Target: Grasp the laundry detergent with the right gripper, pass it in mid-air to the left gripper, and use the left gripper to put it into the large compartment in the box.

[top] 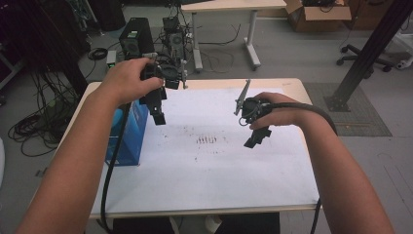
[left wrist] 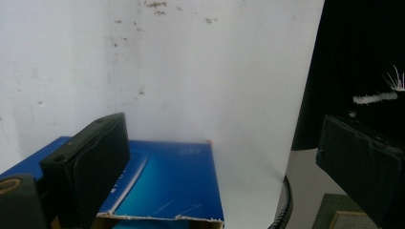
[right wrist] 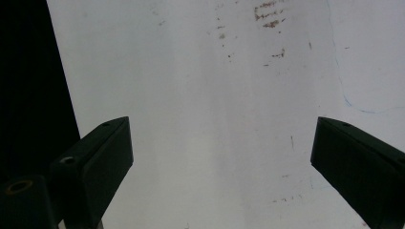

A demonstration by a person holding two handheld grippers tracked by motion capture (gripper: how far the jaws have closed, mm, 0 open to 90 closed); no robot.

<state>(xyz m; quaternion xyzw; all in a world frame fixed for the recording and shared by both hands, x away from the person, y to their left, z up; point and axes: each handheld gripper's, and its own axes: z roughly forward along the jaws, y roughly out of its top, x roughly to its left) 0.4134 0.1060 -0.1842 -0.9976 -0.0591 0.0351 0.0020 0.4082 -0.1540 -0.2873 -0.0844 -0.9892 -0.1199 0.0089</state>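
We've got both grippers up over the white sheet (top: 214, 165) on the table (top: 292, 85); left gripper (top: 157, 113) sits at the sheet's left side with its jaws spread wide and nothing between them; the blue box (top: 127, 139) stands right below it by the sheet's left edge, and in the left gripper view we see the box (left wrist: 176, 183) lying under the jaws, nearer the left one; right gripper (top: 257, 138) hangs over the middle-right of the sheet, jaws wide too, just stained paper (right wrist: 215, 119) between them.
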